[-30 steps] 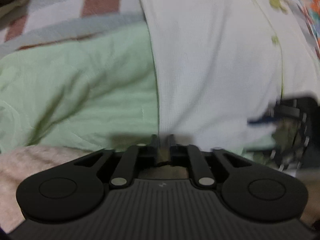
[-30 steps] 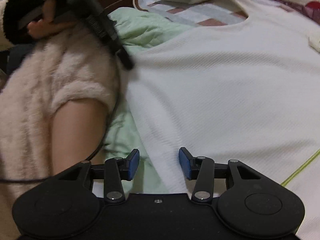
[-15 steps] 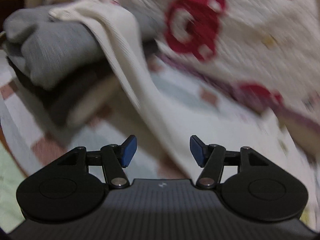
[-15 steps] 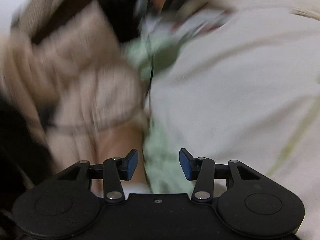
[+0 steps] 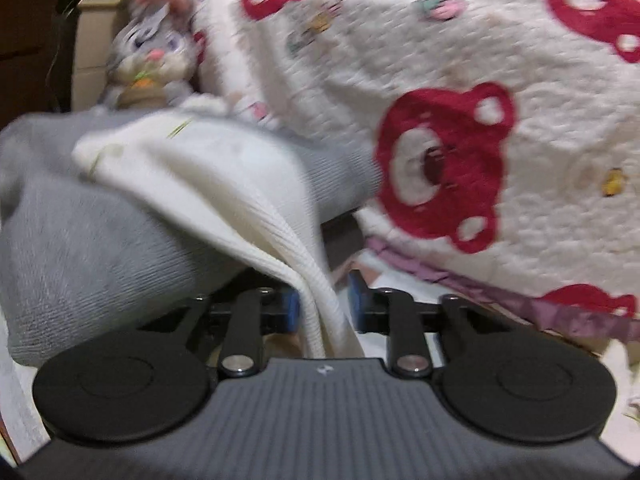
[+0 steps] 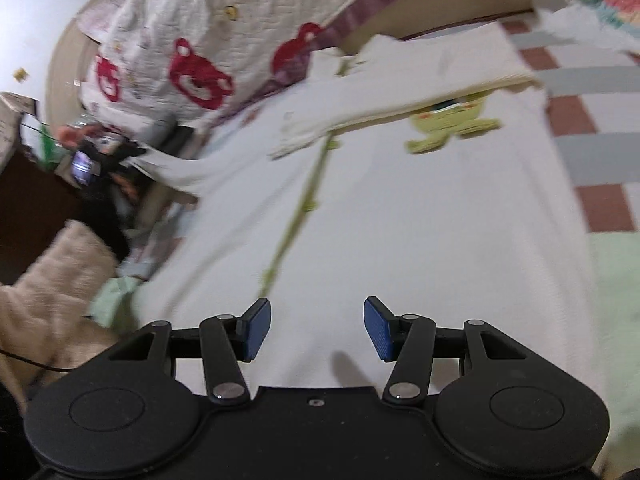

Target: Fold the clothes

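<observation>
Left claw: blue pads spread, with a ribbed edge of the white shirt hanging down through the gap between them. Left pad looks close to or touching the fabric; the right pad stands clear of it. Not clamped. View is blurred, so contact is uncertain.

In the left view that sleeve lies draped over a grey folded garment. Behind it is a white quilt with red bear heads, and a plush rabbit sits at the upper left beside the quilt.

Right claw: pads spread wide, nothing between them, hovering over the lower part of the shirt. The shirt lies spread flat on the bed, with a green line running up its front and a green cartoon print near the top. One sleeve is folded across the chest, partly covering the print. A checked sheet shows to the right of the shirt, a pale green cover below it. A fuzzy beige sleeve is at the left edge.
</observation>
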Demonstrator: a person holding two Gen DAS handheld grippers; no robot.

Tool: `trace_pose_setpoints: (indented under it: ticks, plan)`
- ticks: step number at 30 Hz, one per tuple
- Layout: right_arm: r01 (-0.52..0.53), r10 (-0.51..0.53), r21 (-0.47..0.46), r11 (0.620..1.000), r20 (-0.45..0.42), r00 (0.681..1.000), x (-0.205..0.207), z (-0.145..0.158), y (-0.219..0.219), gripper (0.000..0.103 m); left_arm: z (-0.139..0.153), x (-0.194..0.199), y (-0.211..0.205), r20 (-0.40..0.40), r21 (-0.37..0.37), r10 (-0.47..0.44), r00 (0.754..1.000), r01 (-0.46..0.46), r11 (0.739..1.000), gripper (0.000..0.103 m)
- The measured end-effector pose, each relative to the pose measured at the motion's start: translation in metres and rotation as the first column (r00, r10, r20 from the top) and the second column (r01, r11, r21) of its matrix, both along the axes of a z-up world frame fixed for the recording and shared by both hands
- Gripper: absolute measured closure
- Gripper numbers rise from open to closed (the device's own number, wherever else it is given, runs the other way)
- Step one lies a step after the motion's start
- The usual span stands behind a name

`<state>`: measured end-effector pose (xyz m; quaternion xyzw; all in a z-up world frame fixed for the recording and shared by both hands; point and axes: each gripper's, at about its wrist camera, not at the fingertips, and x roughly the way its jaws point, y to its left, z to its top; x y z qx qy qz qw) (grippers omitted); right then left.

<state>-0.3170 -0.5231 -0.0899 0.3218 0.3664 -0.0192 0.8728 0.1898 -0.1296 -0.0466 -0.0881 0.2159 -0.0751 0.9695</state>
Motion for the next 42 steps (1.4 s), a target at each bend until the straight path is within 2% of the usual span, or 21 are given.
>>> trace_pose_setpoints:
  ticks: [3, 6, 7, 8, 9, 10, 12, 13, 15, 17, 20, 23, 25, 27, 29, 32, 33, 36, 37, 40, 42]
  plan:
    - [0.036, -0.036, 0.009, 0.999, -0.016, 0.999, 0.0, -0.008, -0.006, 0.046, 0.018, -0.034, -0.034, 0.07, -0.016, -0.126, 0.99, 0.128, 0.992, 0.087]
    - [0.04, -0.04, 0.006, 0.999, -0.027, 0.999, 0.008, -0.013, -0.007, 0.046, 0.023, -0.071, -0.078, 0.03, -0.071, -0.335, 0.942, 0.337, 0.939, 0.086]
    - [0.037, -0.037, -0.002, 0.999, -0.032, 0.999, 0.009, -0.013, -0.006, 0.046, 0.018, -0.083, -0.093, -0.026, -0.083, -0.413, 0.91, 0.41, 0.908, 0.077]
    - [0.031, -0.031, -0.015, 0.999, -0.037, 0.999, 0.012, -0.013, -0.005, 0.046, 0.013, -0.095, -0.109, -0.08, -0.1, -0.487, 0.87, 0.479, 0.872, 0.058]
    - [0.023, -0.024, -0.03, 0.999, -0.043, 0.999, 0.015, -0.013, -0.002, 0.046, 0.006, -0.104, -0.123, -0.14, -0.114, -0.547, 0.825, 0.535, 0.837, 0.052]
    - [0.012, -0.014, -0.051, 0.999, -0.052, 0.999, 0.021, -0.012, 0.002, 0.046, -0.005, -0.111, -0.133, -0.218, -0.127, -0.588, 0.779, 0.575, 0.808, 0.051]
    - [-0.023, 0.016, -0.102, 0.995, -0.071, 0.997, 0.033, -0.011, 0.009, 0.046, -0.03, -0.121, -0.148, -0.383, -0.175, -0.649, 0.657, 0.638, 0.75, 0.051]
    - [-0.049, 0.038, -0.136, 0.99, -0.082, 0.996, 0.04, -0.007, 0.014, 0.046, -0.04, -0.122, -0.146, -0.437, -0.208, -0.654, 0.618, 0.638, 0.742, 0.051]
    - [-0.106, 0.086, -0.206, 0.973, -0.106, 0.991, 0.056, 0.001, 0.023, 0.046, -0.049, -0.119, -0.13, -0.488, -0.262, -0.646, 0.587, 0.607, 0.75, 0.051]
    - [-0.187, 0.154, -0.305, 0.934, -0.13, 0.98, 0.077, 0.016, 0.031, 0.046, -0.046, -0.11, -0.108, -0.462, -0.263, -0.631, 0.623, 0.583, 0.768, 0.051]
    - [-0.344, 0.296, -0.504, 0.792, -0.176, 0.939, 0.118, 0.05, 0.047, 0.046, -0.048, -0.09, -0.083, -0.39, -0.173, -0.576, 0.719, 0.557, 0.812, 0.042]
    - [-0.489, 0.449, -0.689, 0.534, -0.259, 0.855, 0.168, 0.089, 0.072, 0.036, -0.049, -0.069, -0.058, -0.306, -0.086, -0.516, 0.8, 0.516, 0.852, 0.042]
    - [-0.566, 0.541, -0.745, 0.353, -0.331, 0.773, 0.207, 0.113, 0.096, 0.031, -0.051, -0.056, -0.041, -0.243, -0.031, -0.474, 0.846, 0.482, 0.876, 0.042]
    - [-0.623, 0.614, -0.754, 0.21, -0.394, 0.684, 0.246, 0.131, 0.12, 0.03, -0.057, -0.04, -0.034, -0.247, -0.062, -0.464, 0.85, 0.464, 0.883, 0.042]
    - [-0.662, 0.67, -0.74, 0.122, -0.431, 0.605, 0.282, 0.136, 0.142, 0.029, -0.064, -0.028, -0.034, -0.271, -0.119, -0.471, 0.839, 0.456, 0.882, 0.042]
    - [-0.665, 0.727, -0.747, -0.012, -0.463, 0.507, 0.334, 0.116, 0.172, 0.03, -0.073, -0.022, -0.032, -0.272, -0.186, -0.495, 0.825, 0.46, 0.868, 0.044]
    - [-0.658, 0.728, -0.752, -0.036, -0.471, 0.498, 0.348, 0.104, 0.179, 0.031, -0.075, -0.02, -0.028, -0.27, -0.204, -0.493, 0.827, 0.451, 0.869, 0.045]
    - [-0.67, 0.724, -0.742, -0.038, -0.482, 0.494, 0.393, 0.06, 0.194, 0.048, -0.086, -0.013, -0.01, -0.313, -0.293, -0.463, 0.829, 0.38, 0.877, 0.06]
    - [-0.675, 0.724, -0.737, -0.02, -0.477, 0.499, 0.406, 0.048, 0.197, 0.053, -0.091, -0.009, -0.006, -0.325, -0.33, -0.463, 0.825, 0.36, 0.873, 0.067]
    - [-0.693, 0.728, -0.711, 0.121, -0.411, 0.549, 0.435, 0.026, 0.19, 0.072, -0.095, -0.007, -0.008, -0.324, -0.317, -0.467, 0.823, 0.37, 0.873, 0.07]
    - [-0.697, 0.729, -0.698, 0.164, -0.39, 0.563, 0.447, 0.016, 0.186, 0.078, -0.098, -0.006, -0.01, -0.324, -0.308, -0.469, 0.821, 0.377, 0.873, 0.07]
